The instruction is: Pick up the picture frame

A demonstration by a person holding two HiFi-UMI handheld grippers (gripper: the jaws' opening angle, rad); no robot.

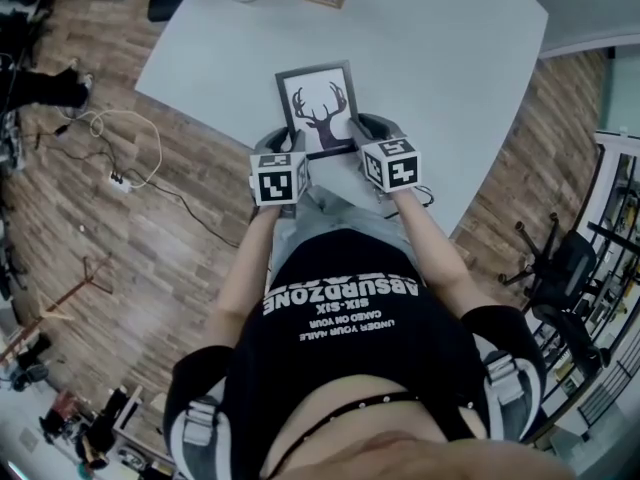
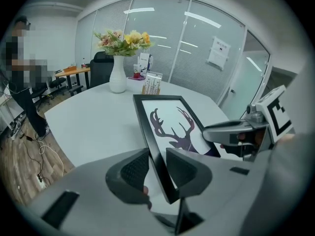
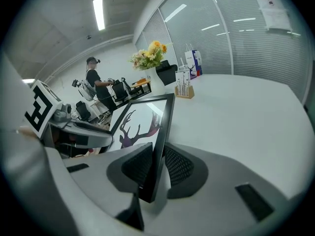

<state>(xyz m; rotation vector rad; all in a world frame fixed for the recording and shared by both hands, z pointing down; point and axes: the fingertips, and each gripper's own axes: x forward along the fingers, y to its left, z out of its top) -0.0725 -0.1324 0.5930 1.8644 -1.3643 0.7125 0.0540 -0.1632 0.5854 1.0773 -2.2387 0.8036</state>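
Your left gripper (image 1: pixel 283 148) clamps the picture frame (image 1: pixel 320 108) by its left edge, your right gripper (image 1: pixel 368 133) by its right. The shared weight balances it, tilted, over the near edge of the table (image 1: pixel 450 48).

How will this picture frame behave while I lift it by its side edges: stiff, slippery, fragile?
Probably stiff: the picture frame looks flat with the left claw and right claw pinching only its thin side edges. The front shows a bright reflection, so it is likely glazed: fragile, perhaps slippery. Both grips sit near its lower corners, so it may tip forward.
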